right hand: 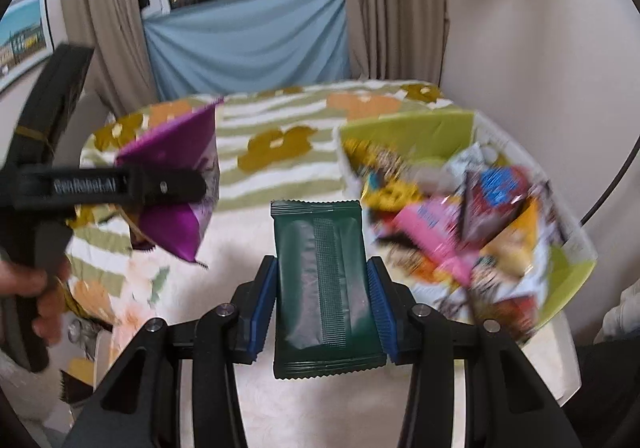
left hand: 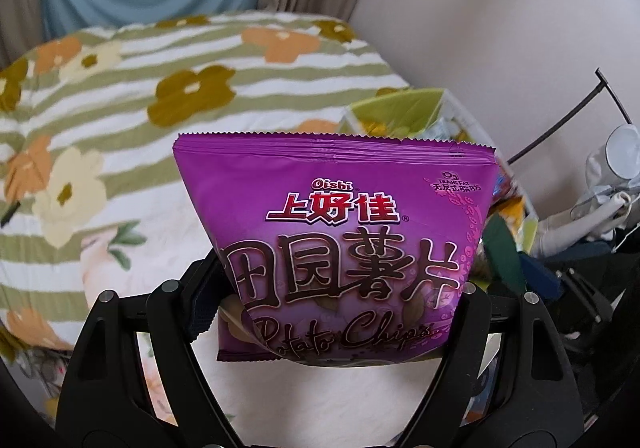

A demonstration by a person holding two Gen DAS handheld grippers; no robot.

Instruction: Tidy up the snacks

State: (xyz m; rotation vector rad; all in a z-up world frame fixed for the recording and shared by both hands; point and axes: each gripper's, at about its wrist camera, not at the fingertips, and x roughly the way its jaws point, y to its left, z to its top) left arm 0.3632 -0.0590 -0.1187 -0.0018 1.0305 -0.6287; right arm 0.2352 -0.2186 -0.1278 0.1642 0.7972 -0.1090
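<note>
In the left wrist view a purple bag of potato chips [left hand: 336,216] stands upright between the black fingers of my left gripper [left hand: 340,292], which is shut on its lower part. The right wrist view shows the same purple bag [right hand: 176,176] held up at the left in the left gripper [right hand: 188,188]. My right gripper [right hand: 322,288] is shut on a dark green snack packet [right hand: 324,280], with its blue pads [right hand: 262,308] pressed on both long sides. The green packet [left hand: 502,248] also shows at the right of the left wrist view. Both snacks hang above the cover.
A box with green walls [right hand: 420,132], holding several mixed snack packs, sits at the right on the floral striped cover [right hand: 280,120]; this box [left hand: 400,108] lies behind the purple bag. A hand [right hand: 36,288] grips the left tool. Curtains and a wall stand behind.
</note>
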